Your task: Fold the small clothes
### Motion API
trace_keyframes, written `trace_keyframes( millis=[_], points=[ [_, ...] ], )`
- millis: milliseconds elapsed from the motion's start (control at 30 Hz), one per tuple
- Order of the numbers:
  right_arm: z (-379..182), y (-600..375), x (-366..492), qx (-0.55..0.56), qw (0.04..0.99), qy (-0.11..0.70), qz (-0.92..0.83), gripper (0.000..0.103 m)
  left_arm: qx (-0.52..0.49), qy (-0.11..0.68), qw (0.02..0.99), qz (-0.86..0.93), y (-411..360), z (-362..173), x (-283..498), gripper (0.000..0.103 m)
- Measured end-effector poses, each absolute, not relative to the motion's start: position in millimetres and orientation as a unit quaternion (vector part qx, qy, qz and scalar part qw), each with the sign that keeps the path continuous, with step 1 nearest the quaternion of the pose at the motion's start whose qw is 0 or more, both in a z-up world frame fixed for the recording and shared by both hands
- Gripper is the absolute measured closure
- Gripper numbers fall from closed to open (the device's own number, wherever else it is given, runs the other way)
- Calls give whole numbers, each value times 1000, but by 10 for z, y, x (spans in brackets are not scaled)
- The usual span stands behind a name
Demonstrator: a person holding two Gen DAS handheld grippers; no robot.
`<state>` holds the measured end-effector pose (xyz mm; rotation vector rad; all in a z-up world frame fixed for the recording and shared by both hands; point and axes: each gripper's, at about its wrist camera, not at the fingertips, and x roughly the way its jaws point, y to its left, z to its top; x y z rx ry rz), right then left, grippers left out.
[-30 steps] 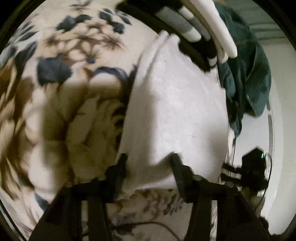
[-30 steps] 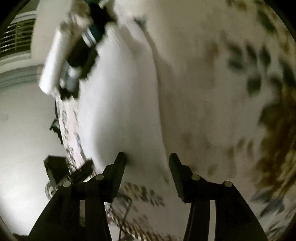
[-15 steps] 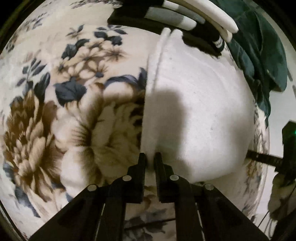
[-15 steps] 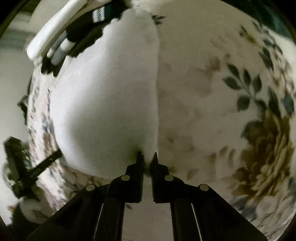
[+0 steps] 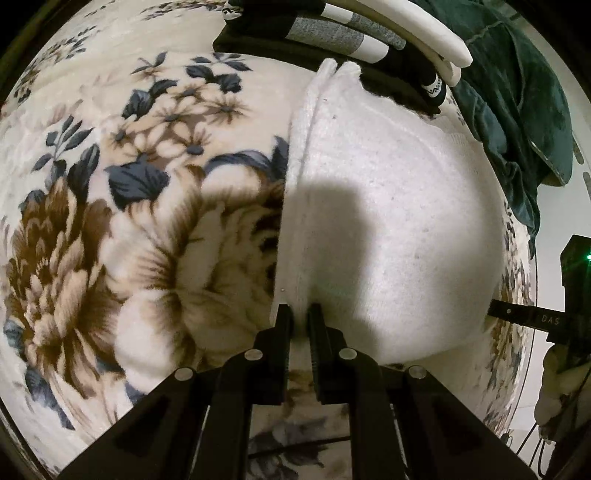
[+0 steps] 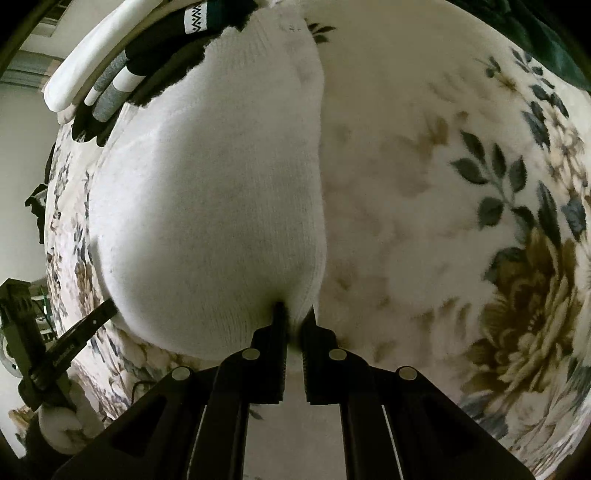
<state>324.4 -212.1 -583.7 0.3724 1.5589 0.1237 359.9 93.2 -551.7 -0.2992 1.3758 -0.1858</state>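
Note:
A white knitted sock pair (image 5: pixel 399 206) lies flat on a floral blanket (image 5: pixel 122 221), one sock stacked on the other. My left gripper (image 5: pixel 300 314) is shut on the near left corner of the socks. The same white socks fill the middle of the right wrist view (image 6: pixel 221 192). My right gripper (image 6: pixel 293 314) is shut on their near right corner. The right gripper also shows at the right edge of the left wrist view (image 5: pixel 532 317), and the left gripper at the lower left of the right wrist view (image 6: pixel 85 325).
A stack of folded black, grey and white socks (image 5: pixel 354 33) lies just beyond the white socks, also in the right wrist view (image 6: pixel 122 74). A dark green cloth (image 5: pixel 517 96) is bunched at the far right. The blanket (image 6: pixel 461 221) extends to the right.
Both grippers were open a second ago and have shut on the near corners of the white socks. The views have settled since half a second ago.

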Motion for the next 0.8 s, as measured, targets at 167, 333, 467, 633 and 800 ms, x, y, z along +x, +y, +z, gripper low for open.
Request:
trace_keyframes(
  millis=[167,333,467,633,800],
  points=[
    [-5934,-2363,3252,162,688,708,6,101,-173,646,742,-40,1359,-5632,3700,101],
    [-5809,-2518,3360,232,681,693,34,90,-254,617,738,-97,1523,-5365,3898,82],
    [-5652,-2739,3589,292,710,639,34,54,-298,584,745,-127,1461,-5331,4335,34],
    [-5745,-2683,4165,312,733,602,52,54,-258,581,758,-144,1095,-5528,5152,34],
    [-5711,-2499,4581,242,758,604,47,54,-105,565,805,-147,670,-5362,5499,36]
  ],
)
